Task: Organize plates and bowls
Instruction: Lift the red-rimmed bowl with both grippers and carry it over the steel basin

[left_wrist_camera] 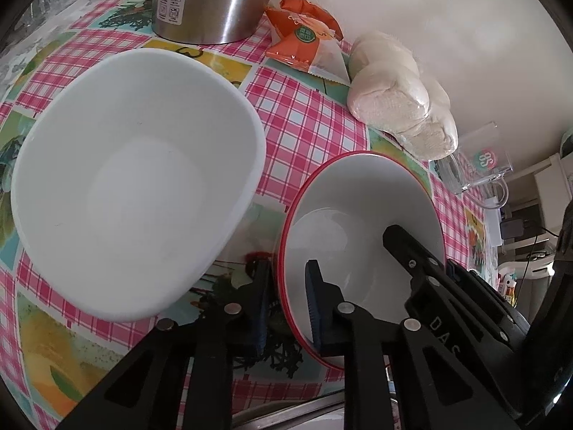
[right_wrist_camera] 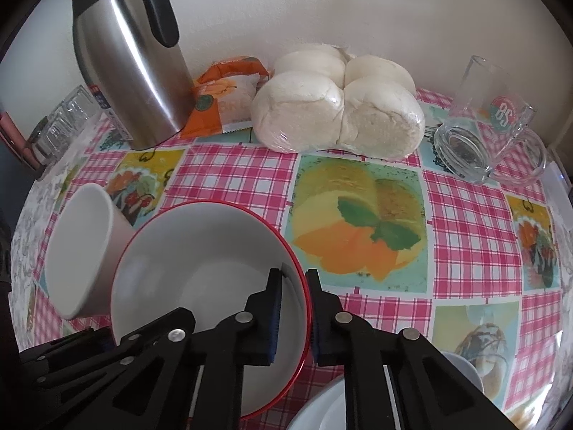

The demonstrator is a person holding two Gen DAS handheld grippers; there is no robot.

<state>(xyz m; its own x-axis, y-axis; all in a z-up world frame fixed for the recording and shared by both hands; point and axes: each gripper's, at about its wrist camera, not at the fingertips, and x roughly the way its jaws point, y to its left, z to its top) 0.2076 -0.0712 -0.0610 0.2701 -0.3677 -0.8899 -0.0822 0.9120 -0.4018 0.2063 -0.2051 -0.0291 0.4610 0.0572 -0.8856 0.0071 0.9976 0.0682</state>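
A red-rimmed white bowl (left_wrist_camera: 358, 222) (right_wrist_camera: 200, 272) sits on the checked tablecloth. My left gripper (left_wrist_camera: 286, 308) straddles its near-left rim, one finger outside and one inside, jaws close on the rim. My right gripper (right_wrist_camera: 293, 308) is shut on the bowl's right rim; one of its fingers (left_wrist_camera: 412, 251) shows inside the bowl in the left wrist view. A larger plain white bowl (left_wrist_camera: 136, 179) (right_wrist_camera: 78, 247) stands just left of it. White dishes (right_wrist_camera: 322, 408) show at the bottom edge of the right wrist view.
A steel thermos jug (right_wrist_camera: 129, 71) (left_wrist_camera: 215, 0), an orange snack packet (right_wrist_camera: 222, 96) (left_wrist_camera: 301, 36), wrapped white buns (right_wrist_camera: 336, 107) (left_wrist_camera: 397, 93) and a glass mug (right_wrist_camera: 480, 125) (left_wrist_camera: 480, 165) line the wall at the back. Clear glasses (right_wrist_camera: 61, 125) stand far left.
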